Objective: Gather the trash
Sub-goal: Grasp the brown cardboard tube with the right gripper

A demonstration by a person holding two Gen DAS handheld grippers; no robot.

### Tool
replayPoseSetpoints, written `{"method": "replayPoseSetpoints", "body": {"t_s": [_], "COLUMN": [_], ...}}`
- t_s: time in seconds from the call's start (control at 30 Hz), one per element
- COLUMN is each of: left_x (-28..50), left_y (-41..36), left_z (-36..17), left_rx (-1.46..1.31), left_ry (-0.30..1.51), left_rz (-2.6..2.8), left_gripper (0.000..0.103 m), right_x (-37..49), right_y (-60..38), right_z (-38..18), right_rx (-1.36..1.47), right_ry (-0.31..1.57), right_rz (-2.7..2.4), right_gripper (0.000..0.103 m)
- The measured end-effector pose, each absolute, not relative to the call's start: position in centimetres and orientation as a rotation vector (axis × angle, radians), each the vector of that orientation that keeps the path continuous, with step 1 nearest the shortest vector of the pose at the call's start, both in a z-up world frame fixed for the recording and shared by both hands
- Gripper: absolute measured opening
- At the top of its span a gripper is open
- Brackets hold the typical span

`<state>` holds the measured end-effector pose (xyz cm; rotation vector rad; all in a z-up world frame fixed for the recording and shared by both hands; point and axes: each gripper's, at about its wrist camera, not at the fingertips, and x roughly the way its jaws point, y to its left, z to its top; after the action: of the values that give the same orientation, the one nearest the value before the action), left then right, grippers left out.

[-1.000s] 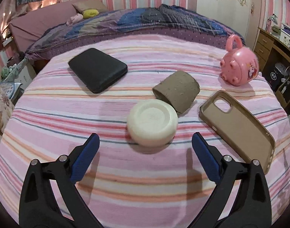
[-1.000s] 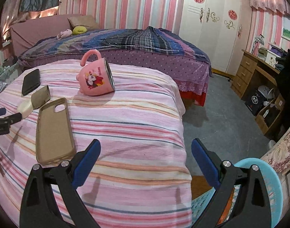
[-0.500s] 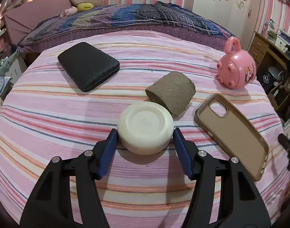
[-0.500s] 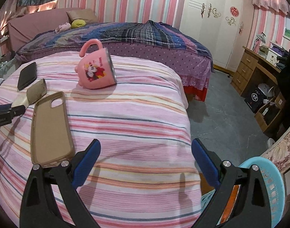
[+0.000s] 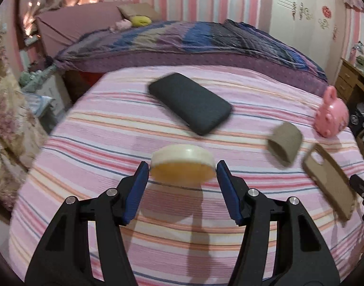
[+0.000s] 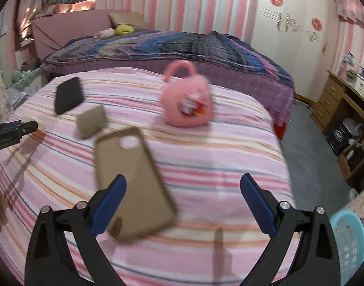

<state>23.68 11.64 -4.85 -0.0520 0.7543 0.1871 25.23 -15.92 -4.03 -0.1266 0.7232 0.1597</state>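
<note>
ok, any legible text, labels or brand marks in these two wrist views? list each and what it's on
None can be read.
Pink cartoon-print mug: a picture, no legible words; blurred.
Round cream plastic lid in the left gripper: no lettering shows.
Black box under the wooden desk: a round white mark, too small to read.
White wardrobe doors: red and gold ornaments, no words legible.

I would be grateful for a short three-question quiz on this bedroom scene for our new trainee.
1. True or false: the left gripper is shut on the cream round lid.
2. Which lies nearest the right gripper? A) black case B) tan phone case C) pink mug
3. Fill in: the right gripper's jaws are ____.

Key: 1 true; the lid casts a shadow on the striped bedspread below it. 2 B. 3 open, with nothing gripped.
</note>
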Motion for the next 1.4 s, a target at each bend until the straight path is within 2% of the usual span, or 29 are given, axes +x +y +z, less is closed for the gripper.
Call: {"method": "replayPoseSetpoints", "body": {"t_s": [0.03, 0.1, 0.47, 0.67, 0.73, 0.8, 0.87, 1.2, 1.4], "left_x": [23.6, 23.6, 23.5, 23.0, 23.0, 23.0, 23.0, 23.5, 24.5], "left_y": [12.2, 13.4, 18.4, 19.8, 19.9, 19.9, 19.7, 17.3, 15.2], "left_z": [-4.7, -4.4, -4.8, -4.9, -4.9, -5.0, -5.1, -5.8, -8.1], "left_rx": [-0.05, -0.068, -0.182, -0.231, -0.239, -0.242, -0.241, -0.237, -0.183], "left_ry": [0.748, 0.753, 0.787, 0.791, 0.794, 0.799, 0.803, 0.827, 0.89], "left_rz": [0.195, 0.196, 0.233, 0.256, 0.254, 0.252, 0.246, 0.179, 0.18], "left_gripper": [0.046, 0.039, 0.04, 0.062, 0.068, 0.069, 0.07, 0.092, 0.092], "right_x": [25.2, 26.1, 29.9, 31.3, 31.5, 31.8, 32.0, 30.3, 28.5], "right_y": [-15.5, -13.3, -7.8, -5.4, -4.8, -4.6, -4.5, -6.4, -9.1], "right_z": [-4.0, -4.0, -4.9, -6.2, -6.5, -6.6, -6.8, -6.0, -4.7], "right_rx": [-0.127, -0.145, -0.203, -0.199, -0.2, -0.223, -0.23, -0.174, -0.155], "right_ry": [0.723, 0.724, 0.782, 0.818, 0.831, 0.834, 0.829, 0.753, 0.724], "right_rz": [0.165, 0.204, 0.304, 0.351, 0.381, 0.387, 0.391, 0.336, 0.285], "right_gripper": [0.094, 0.094, 0.094, 0.091, 0.077, 0.071, 0.056, 0.055, 0.055]}}
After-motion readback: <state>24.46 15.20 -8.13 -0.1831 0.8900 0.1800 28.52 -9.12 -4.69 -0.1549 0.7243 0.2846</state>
